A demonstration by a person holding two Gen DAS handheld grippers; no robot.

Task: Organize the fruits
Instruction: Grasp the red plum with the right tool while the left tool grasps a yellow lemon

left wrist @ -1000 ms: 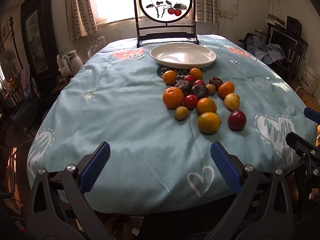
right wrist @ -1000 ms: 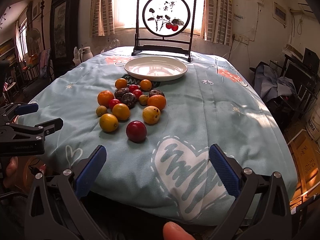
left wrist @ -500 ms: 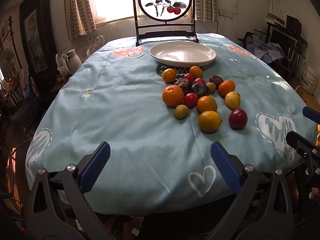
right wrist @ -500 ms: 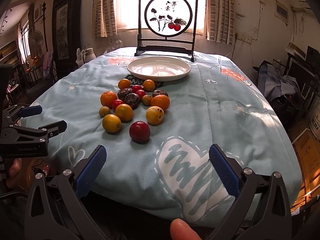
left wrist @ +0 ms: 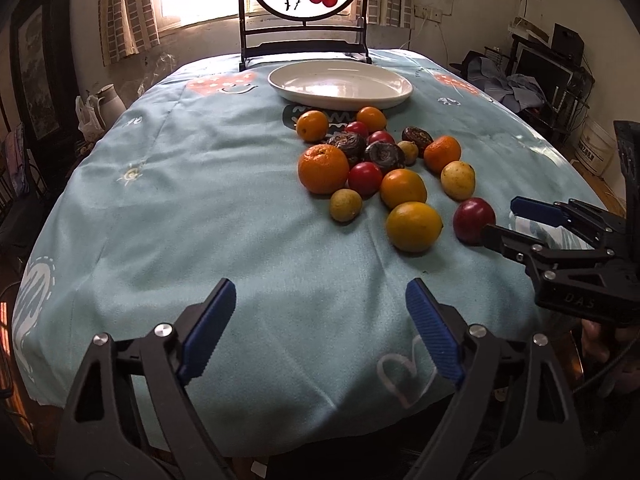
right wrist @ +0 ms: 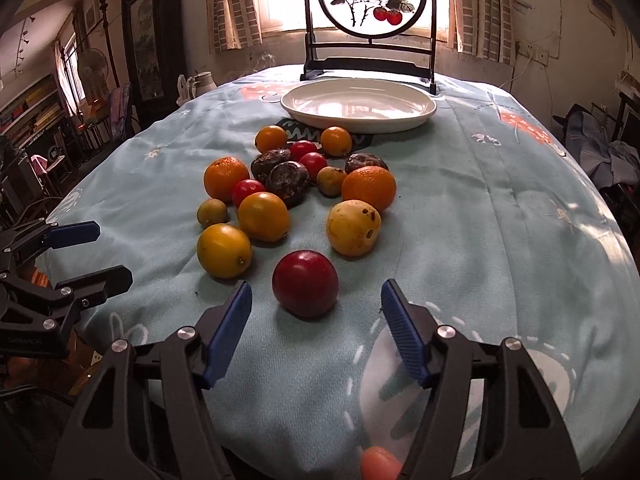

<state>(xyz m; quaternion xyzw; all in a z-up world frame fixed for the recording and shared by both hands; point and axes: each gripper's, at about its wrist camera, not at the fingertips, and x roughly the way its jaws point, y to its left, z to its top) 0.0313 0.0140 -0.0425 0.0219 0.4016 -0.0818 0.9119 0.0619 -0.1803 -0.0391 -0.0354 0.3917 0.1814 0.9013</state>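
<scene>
A heap of several fruits lies on the blue tablecloth [left wrist: 200, 220]: oranges, small red fruits, dark wrinkled ones, yellow ones. A white plate [left wrist: 340, 85] stands empty behind them, also in the right wrist view [right wrist: 358, 106]. A dark red fruit [right wrist: 305, 283] lies nearest, just ahead of my open right gripper [right wrist: 316, 300], between its blue fingertips but a little beyond them. In the left wrist view this red fruit [left wrist: 474, 220] touches the right gripper's tip. My left gripper [left wrist: 320, 304] is open and empty over bare cloth, short of a yellow-orange fruit [left wrist: 414, 226].
A black framed round screen [right wrist: 370, 20] stands behind the plate. A white jug [left wrist: 106, 98] stands beyond the table's left edge. Furniture and clutter surround the table. The table's front edge is just under both grippers.
Both grippers have moved forward over the table toward the fruit. The right gripper has come up to the dark red fruit. No fruit has moved.
</scene>
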